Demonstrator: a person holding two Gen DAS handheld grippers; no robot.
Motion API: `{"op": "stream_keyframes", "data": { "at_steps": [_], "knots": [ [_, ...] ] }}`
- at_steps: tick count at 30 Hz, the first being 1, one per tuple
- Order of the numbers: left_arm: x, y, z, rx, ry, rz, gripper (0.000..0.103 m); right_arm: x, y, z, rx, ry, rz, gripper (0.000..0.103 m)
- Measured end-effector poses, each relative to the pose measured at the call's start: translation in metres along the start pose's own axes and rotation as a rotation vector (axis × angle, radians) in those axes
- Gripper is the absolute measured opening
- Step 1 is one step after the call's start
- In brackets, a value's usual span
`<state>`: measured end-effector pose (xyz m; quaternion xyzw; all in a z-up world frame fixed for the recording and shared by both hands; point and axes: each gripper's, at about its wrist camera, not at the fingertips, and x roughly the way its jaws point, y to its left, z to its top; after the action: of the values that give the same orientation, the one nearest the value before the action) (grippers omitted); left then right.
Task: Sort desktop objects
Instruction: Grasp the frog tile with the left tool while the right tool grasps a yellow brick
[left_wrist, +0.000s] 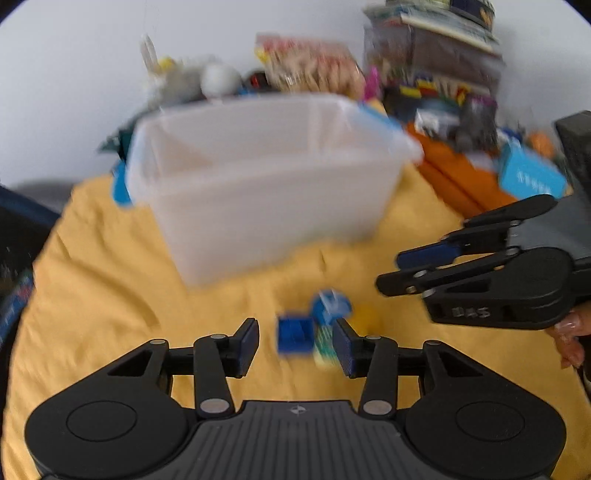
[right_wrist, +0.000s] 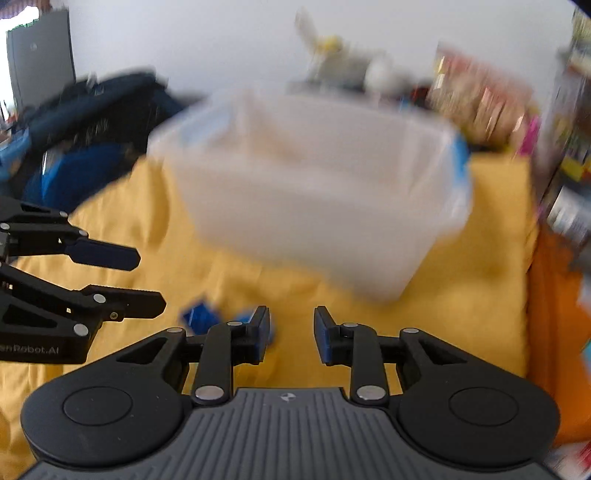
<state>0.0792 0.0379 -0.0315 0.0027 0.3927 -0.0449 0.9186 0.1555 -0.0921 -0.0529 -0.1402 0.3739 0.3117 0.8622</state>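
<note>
- We see a worktop with a yellow cloth (left_wrist: 110, 280) spread over it.
- A big see-through plastic box (left_wrist: 258, 184) stands on the cloth, toward the back. We see nothing in it, but the pictures are blurry.
- A little heap of small things lies on the cloth in front of the box: a blue square block (left_wrist: 294, 334), a round blue thing (left_wrist: 330, 306), a yellow bit (left_wrist: 365, 317) and a green bit (left_wrist: 325, 338).
- Our left gripper (left_wrist: 295, 345) hangs just over this heap. It is partly open and holds nothing.
- Our right gripper (right_wrist: 291, 334) is just beside the heap, over bare cloth. There is a small gap between its pads, and nothing is in it.
- Lots of other stuff is piled at the back by the wall, and it is too blurry for us to name.
- An orange cloth (left_wrist: 458, 173) lies at the right side.
</note>
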Motion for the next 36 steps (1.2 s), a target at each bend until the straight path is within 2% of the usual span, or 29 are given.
{"op": "stream_keyframes", "data": {
  "at_steps": [6, 8, 9, 10, 11, 16, 22, 23, 24, 25, 29, 31, 36],
  "knots": [
    [0.014, -0.015, -0.029, 0.051, 0.074, -0.013, 0.048, 0.031, 0.016, -0.019, 0.012, 0.095, 0.035, 0.034],
    [0.018, -0.016, -0.034, 0.054, 0.08, -0.017, 0.048, 0.038, 0.018, -0.021, 0.023, 0.099, 0.052, 0.048],
    [0.019, -0.017, -0.035, 0.052, 0.077, -0.024, 0.048, 0.042, 0.017, -0.02, 0.031, 0.096, 0.058, 0.048],
    [0.019, -0.018, -0.035, 0.054, 0.068, -0.031, 0.048, 0.045, 0.016, -0.02, 0.038, 0.09, 0.057, 0.044],
    [0.02, -0.021, -0.034, 0.058, 0.065, -0.032, 0.048, 0.047, 0.017, -0.022, 0.039, 0.09, 0.048, 0.035],
    [0.032, -0.03, -0.029, 0.094, 0.052, -0.029, 0.048, 0.028, 0.004, -0.031, 0.05, 0.093, 0.03, 0.035],
    [0.058, -0.028, -0.019, 0.083, 0.036, -0.003, 0.046, -0.009, -0.011, -0.06, 0.12, 0.107, -0.001, 0.035],
    [0.062, -0.026, -0.017, 0.076, 0.036, -0.008, 0.041, -0.014, -0.012, -0.065, 0.132, 0.107, -0.005, 0.035],
    [0.065, -0.025, -0.017, 0.067, 0.033, -0.012, 0.031, -0.017, -0.012, -0.07, 0.139, 0.108, -0.011, 0.035],
    [0.066, -0.023, -0.017, 0.061, 0.032, -0.023, 0.029, -0.02, -0.011, -0.075, 0.141, 0.11, -0.019, 0.035],
    [0.052, -0.025, -0.021, 0.067, 0.05, -0.049, 0.029, -0.029, -0.001, -0.091, 0.117, 0.129, -0.033, 0.035],
    [0.035, -0.029, -0.03, 0.088, 0.059, -0.031, 0.029, -0.036, 0.007, -0.095, 0.094, 0.128, -0.003, 0.035],
    [-0.005, -0.031, -0.064, 0.044, 0.1, -0.027, 0.029, -0.047, 0.029, -0.1, 0.022, 0.126, 0.069, 0.035]
  ]
}}
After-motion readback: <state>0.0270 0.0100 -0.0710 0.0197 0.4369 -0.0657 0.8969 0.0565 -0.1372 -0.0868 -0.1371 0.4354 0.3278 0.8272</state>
